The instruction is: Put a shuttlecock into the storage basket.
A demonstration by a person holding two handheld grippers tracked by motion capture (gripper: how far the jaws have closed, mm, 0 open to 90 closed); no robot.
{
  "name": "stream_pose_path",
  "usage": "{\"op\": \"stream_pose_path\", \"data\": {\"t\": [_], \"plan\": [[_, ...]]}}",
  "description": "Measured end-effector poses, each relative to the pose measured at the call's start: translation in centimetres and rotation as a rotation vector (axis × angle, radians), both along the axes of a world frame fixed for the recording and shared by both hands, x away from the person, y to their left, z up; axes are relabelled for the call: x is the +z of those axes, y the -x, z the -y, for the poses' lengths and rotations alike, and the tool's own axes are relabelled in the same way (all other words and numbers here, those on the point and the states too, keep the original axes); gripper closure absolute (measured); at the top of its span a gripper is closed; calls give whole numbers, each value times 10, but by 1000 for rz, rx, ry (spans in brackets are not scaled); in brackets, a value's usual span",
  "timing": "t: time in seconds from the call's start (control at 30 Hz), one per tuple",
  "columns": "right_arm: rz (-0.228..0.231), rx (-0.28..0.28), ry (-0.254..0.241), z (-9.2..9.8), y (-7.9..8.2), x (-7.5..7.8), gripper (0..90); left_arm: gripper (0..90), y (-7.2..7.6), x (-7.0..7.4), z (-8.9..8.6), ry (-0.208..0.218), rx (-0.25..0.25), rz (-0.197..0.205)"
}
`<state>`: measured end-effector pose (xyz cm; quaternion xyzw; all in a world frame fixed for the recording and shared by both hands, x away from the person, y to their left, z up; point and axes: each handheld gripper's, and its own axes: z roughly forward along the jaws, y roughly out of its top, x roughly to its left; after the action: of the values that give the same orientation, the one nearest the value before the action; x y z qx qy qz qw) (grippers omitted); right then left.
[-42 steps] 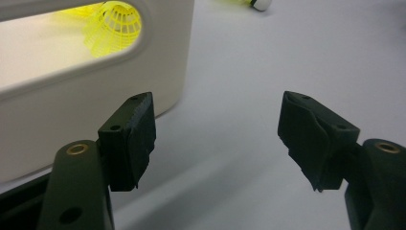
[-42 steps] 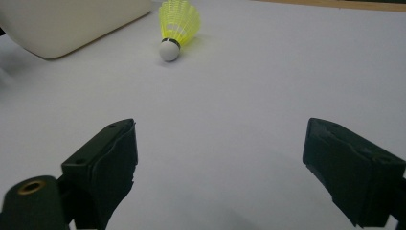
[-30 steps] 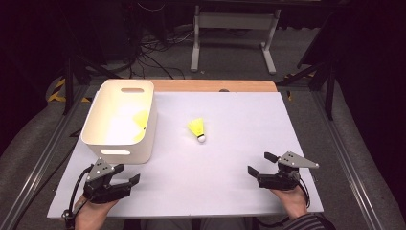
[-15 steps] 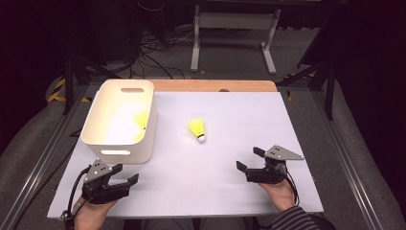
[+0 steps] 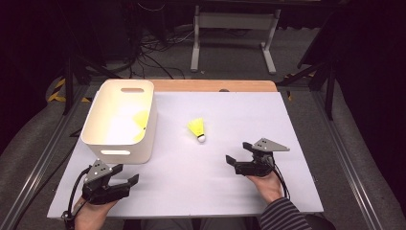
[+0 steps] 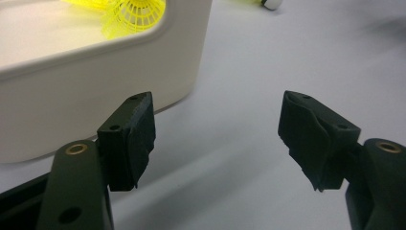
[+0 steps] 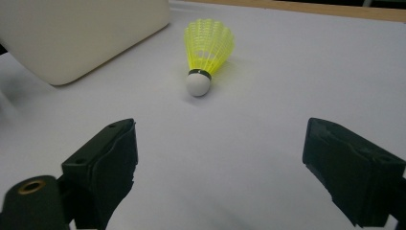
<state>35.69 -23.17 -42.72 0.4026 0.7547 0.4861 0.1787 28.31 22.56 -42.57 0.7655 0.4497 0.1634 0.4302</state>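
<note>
Shifted leftward and forward across the white table (image 5: 306, 124) since a second ago: right gripper (image 5: 239, 155), now nearer the loose yellow shuttlecock (image 5: 197, 129) though with bare table between. Left gripper (image 5: 128, 181) unchanged at the near left corner, just in front of the white bin (image 5: 146, 139).

Right gripper's jaws spread wide, holding nothing, aimed at the shuttlecock (image 7: 207, 52), seen lying on its side with white cork tip toward the gripper (image 7: 218, 165) and yellow skirt pointing away. Bin wall (image 7: 81, 33) off to the left in that view.

Left gripper (image 6: 218, 139) likewise wide open and empty, jaws low over the table, near bin wall (image 6: 95, 86) close ahead on its left. Second yellow shuttlecock (image 6: 136, 12) lying inside the bin, against the right wall in the high view (image 5: 139, 120)
</note>
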Motion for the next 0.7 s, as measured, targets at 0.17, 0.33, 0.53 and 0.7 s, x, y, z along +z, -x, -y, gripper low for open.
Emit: {"op": "stream_pose_path", "data": {"t": [0.17,0.33,0.53,0.7], "plan": [[-23,1,15,-9,-9,-2,138,297,0,0,-1,4,-3,0],[-41,-1,29,-17,-18,0,152,297,0,0,-1,4,-2,0],[-56,5,62,-28,-28,4,167,297,0,0,-2,9,0,6],[-79,15,78,-37,-35,7,177,297,1,1,-2,10,-1,6]]}}
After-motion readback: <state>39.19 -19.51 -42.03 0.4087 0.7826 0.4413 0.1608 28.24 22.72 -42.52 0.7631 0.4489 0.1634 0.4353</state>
